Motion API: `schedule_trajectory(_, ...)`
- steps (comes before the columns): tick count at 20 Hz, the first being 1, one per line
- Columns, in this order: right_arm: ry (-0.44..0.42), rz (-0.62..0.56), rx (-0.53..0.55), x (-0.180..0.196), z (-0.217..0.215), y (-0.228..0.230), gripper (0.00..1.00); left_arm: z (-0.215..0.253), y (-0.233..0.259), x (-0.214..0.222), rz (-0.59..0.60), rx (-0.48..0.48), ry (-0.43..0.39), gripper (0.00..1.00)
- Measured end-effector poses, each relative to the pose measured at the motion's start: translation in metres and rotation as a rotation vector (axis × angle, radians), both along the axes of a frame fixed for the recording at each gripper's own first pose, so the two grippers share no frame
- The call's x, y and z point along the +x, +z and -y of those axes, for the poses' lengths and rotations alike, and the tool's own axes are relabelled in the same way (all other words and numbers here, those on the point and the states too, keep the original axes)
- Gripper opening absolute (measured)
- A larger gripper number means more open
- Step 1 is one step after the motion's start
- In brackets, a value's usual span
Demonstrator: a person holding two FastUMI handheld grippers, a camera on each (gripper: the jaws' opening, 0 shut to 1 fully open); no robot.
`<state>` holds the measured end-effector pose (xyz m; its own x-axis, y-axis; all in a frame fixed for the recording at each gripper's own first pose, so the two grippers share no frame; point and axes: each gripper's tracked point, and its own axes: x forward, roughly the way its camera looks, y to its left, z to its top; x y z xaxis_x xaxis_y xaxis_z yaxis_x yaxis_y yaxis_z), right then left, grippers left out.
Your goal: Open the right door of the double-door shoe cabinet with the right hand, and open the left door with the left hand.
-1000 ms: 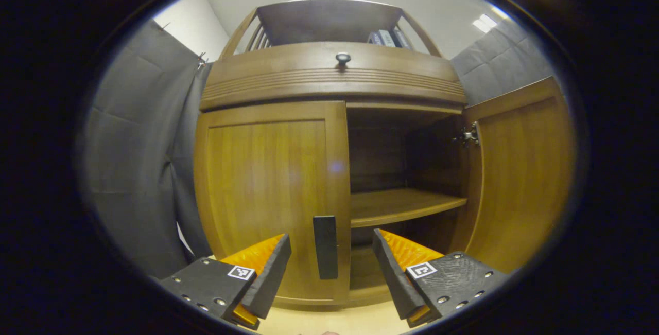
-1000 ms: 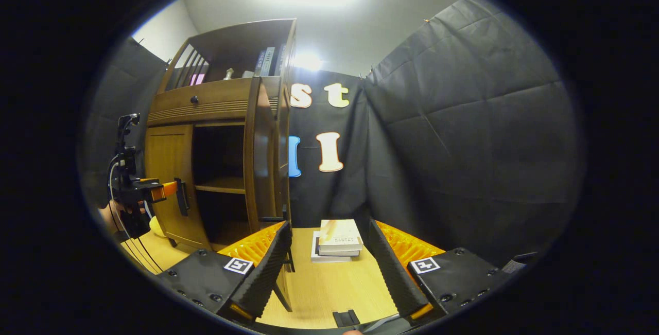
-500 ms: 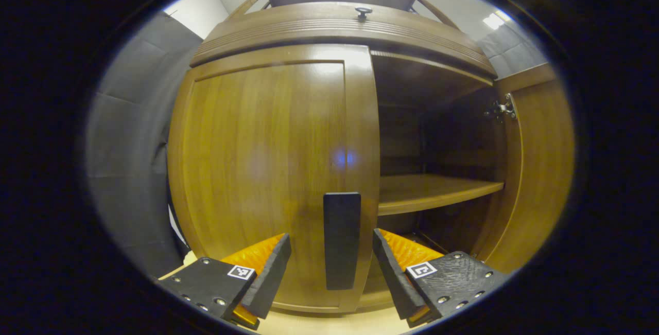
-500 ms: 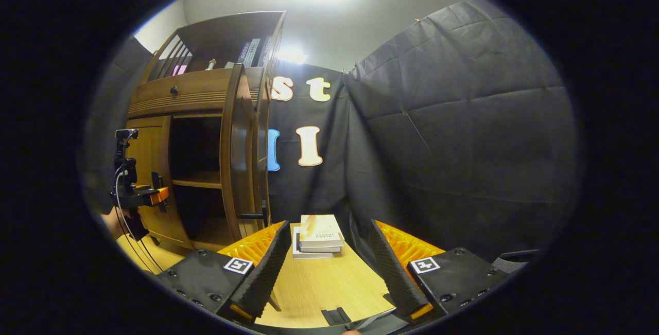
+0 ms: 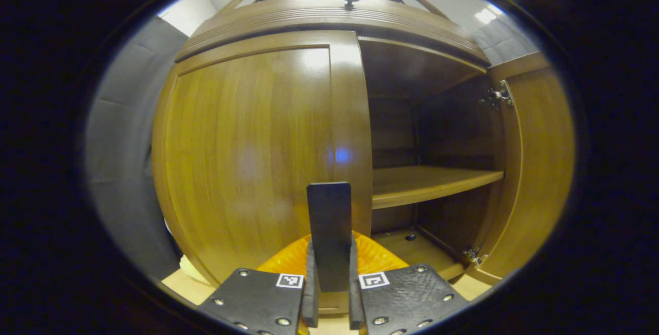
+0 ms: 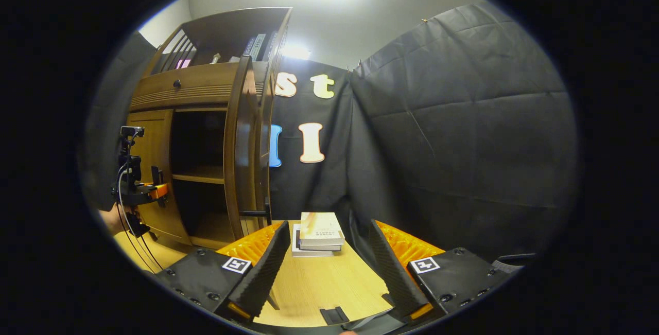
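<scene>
The wooden shoe cabinet (image 5: 329,13) stands close ahead in the left gripper view. Its left door (image 5: 247,160) is closed, and my left gripper (image 5: 330,294) is shut on that door's dark upright handle (image 5: 329,232). The right door (image 5: 540,155) stands swung open, showing a shelf (image 5: 427,183) inside. In the right gripper view the cabinet (image 6: 201,88) is at the left, its open right door (image 6: 242,150) edge-on. My right gripper (image 6: 325,263) is open with nothing between its fingers, over the floor and away from the door. The left gripper (image 6: 154,191) shows far off at the left door.
A stack of books (image 6: 318,229) lies on the light wooden floor (image 6: 319,283) ahead of the right gripper. Black cloth walls (image 6: 463,144) close the booth to the right and behind the cabinet. A hand (image 6: 110,219) holds the far gripper. Books (image 6: 257,44) stand on the cabinet's top shelf.
My left gripper moved in to the left door and shut on its handle; a second ago it stood open short of it. The right gripper has drifted slightly, still open.
</scene>
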<state>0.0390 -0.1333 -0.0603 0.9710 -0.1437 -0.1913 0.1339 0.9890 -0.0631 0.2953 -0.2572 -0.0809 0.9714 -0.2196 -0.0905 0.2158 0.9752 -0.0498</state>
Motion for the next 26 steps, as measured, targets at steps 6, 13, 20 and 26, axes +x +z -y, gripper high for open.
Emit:
schedule_trajectory(6,0.029,0.019,0.023,0.0,-0.002,0.002,0.94,-0.006,0.007,-0.007,-0.026,-0.001,-0.004,0.21)
schedule_trajectory(13,0.11,0.033,0.05,-0.003,-0.015,0.003,0.95,-0.026,0.018,-0.043,-0.031,-0.008,0.031,0.21)
schedule_trajectory(20,0.203,0.036,0.078,-0.011,-0.026,0.0,0.95,-0.063,0.011,-0.091,-0.035,-0.008,0.085,0.2)
schedule_trajectory(26,0.281,0.023,0.106,-0.015,-0.043,-0.008,0.94,-0.09,0.012,-0.118,-0.041,0.0,0.118,0.21)
